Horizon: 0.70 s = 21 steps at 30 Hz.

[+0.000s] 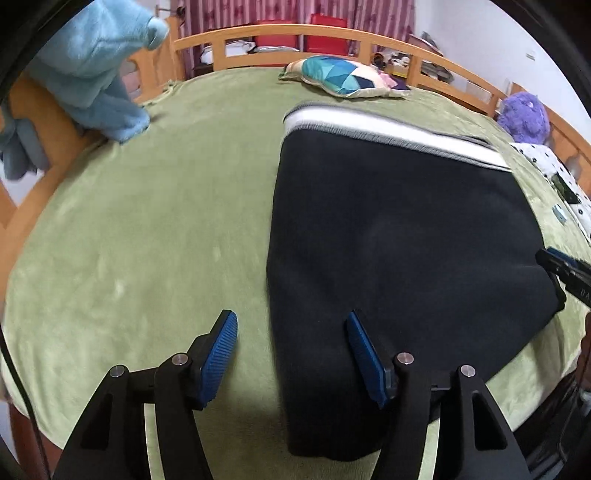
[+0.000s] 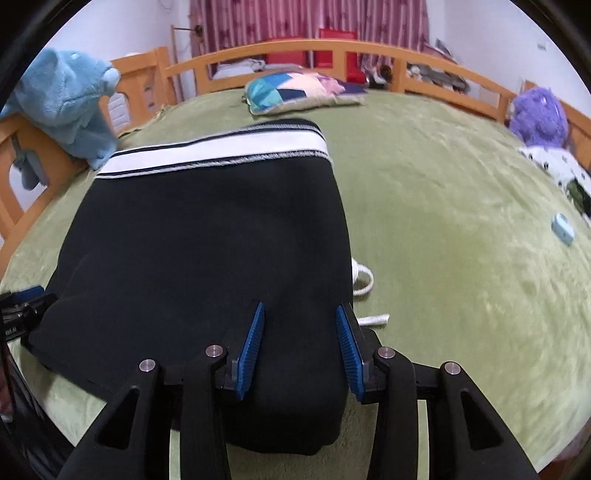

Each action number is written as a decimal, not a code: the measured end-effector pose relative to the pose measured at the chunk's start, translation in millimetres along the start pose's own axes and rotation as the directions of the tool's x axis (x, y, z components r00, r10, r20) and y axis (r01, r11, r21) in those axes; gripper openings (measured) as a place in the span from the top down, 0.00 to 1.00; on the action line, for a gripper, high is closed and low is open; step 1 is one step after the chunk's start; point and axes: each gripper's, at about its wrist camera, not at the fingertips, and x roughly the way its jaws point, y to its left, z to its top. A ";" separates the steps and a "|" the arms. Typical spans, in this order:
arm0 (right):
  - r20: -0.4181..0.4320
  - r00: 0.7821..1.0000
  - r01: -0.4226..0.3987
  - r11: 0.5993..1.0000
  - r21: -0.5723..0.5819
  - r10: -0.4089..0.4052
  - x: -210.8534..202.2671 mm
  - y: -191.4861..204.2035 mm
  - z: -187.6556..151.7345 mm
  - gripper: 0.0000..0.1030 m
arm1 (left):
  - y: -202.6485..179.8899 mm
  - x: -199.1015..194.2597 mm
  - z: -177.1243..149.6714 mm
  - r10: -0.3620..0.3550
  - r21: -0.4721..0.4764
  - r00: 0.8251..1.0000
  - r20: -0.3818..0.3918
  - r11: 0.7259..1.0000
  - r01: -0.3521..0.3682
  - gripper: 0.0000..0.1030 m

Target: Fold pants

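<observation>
Black pants lie folded on the green blanket, with the white waistband at the far end. My left gripper is open and straddles the near left edge of the pants; nothing is pinched between its blue pads. In the right wrist view the pants fill the left centre. My right gripper hangs open over their near right edge, pads apart and not pressing the cloth. A white drawstring pokes out beside that edge. Each gripper shows at the other view's margin: the right gripper, the left gripper.
A blue plush toy leans on the wooden bed rail at the far left. A patchwork pillow lies beyond the waistband. A purple plush, a spotted cloth and a small light-blue box sit at the right.
</observation>
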 end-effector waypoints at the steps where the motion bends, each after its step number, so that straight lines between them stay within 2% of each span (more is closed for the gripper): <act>1: -0.006 1.000 -0.006 1.000 -0.003 0.006 -4.4 -3.5 1.7 0.61 | 1.0 -4.5 6.8 -0.009 0.005 1.000 0.016 1.000 0.009 0.42; 4: 0.055 0.997 -0.054 0.998 0.028 0.052 -17.5 -14.4 23.0 0.61 | -4.0 -13.3 32.5 -0.022 0.035 0.996 0.082 0.999 0.019 0.42; 10: 0.119 0.987 -0.113 0.994 0.013 0.111 14.0 -0.8 81.3 0.61 | -30.7 14.8 88.5 -0.111 0.034 0.989 0.096 0.994 0.108 0.41; 13: 0.146 0.979 -0.146 0.989 -0.007 0.145 33.6 7.1 97.3 0.61 | -43.2 43.2 104.1 -0.113 0.029 0.991 0.076 0.993 0.111 0.41; 16: 0.092 0.986 -0.142 0.990 -0.004 0.142 69.1 6.2 99.8 0.62 | -46.0 72.8 107.7 -0.094 0.012 0.995 0.026 0.996 0.094 0.42; 18: 0.095 0.989 -0.112 0.994 -0.016 0.113 80.1 4.1 96.4 0.63 | -45.7 79.5 105.6 -0.095 0.004 0.995 0.027 0.995 0.095 0.41; 21: 0.086 0.988 -0.129 0.992 0.016 0.127 83.1 -3.4 99.9 0.65 | -47.2 82.6 102.2 -0.087 0.012 0.996 0.034 0.996 0.086 0.40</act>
